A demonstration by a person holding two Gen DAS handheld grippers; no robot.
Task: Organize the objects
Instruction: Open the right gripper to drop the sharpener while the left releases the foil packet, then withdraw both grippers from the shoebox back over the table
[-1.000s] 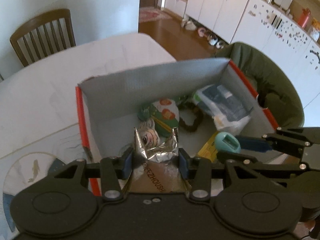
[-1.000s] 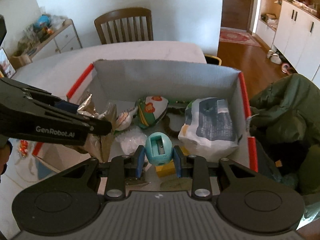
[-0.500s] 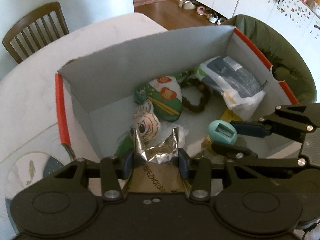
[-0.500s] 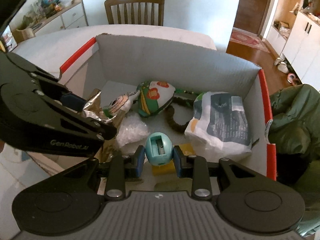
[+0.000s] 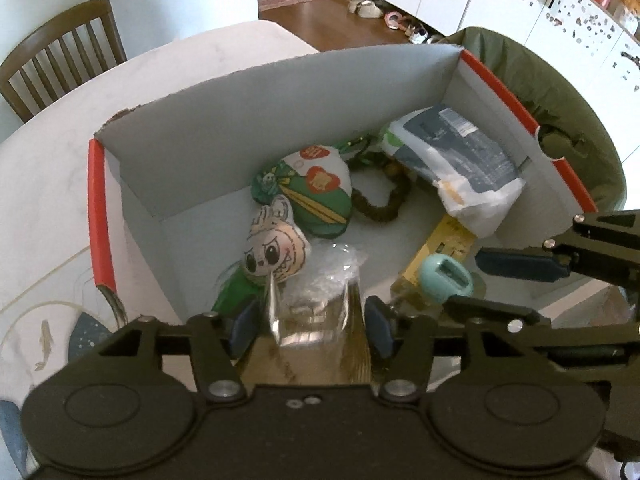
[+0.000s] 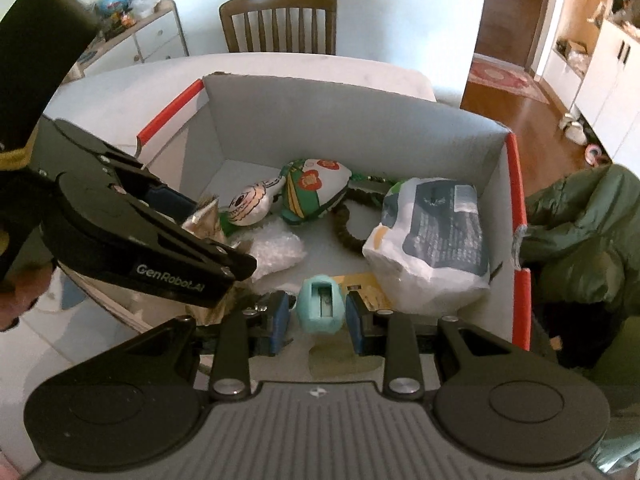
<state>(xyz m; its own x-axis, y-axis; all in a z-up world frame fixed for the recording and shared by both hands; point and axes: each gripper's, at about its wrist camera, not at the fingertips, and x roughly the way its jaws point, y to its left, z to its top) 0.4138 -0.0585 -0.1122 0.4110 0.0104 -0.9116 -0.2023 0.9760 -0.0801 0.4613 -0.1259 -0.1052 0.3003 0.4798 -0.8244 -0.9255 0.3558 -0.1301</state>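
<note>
A grey cardboard box (image 5: pixel 280 92) with red edges stands open on the white table. My left gripper (image 5: pixel 311 326) hangs over its near left corner, open; the silver foil snack packet (image 5: pixel 316 320) shows blurred between the spread pads, loose. In the right wrist view the packet (image 6: pixel 208 216) pokes out beside the left gripper (image 6: pixel 212 232). My right gripper (image 6: pixel 319 320) is shut on a teal pencil sharpener (image 6: pixel 320 308) above the box's near side, just right of the left gripper. The sharpener (image 5: pixel 444 278) and right gripper (image 5: pixel 472 284) also show in the left wrist view.
Inside the box lie a green flowered pouch (image 5: pixel 316 196), a cartoon-face plush (image 5: pixel 276 252), clear bubble wrap (image 5: pixel 332 276), a brown loop (image 5: pixel 384 208), a yellow box (image 5: pixel 444 244) and a white-blue bag (image 5: pixel 460 160). A green jacket (image 5: pixel 560 92) lies right of it; a wooden chair (image 6: pixel 280 20) stands behind.
Both grippers have come forward and lower over the box. The left jaws have spread and the foil packet has gone loose and blurred. The sharpener stays held.
</note>
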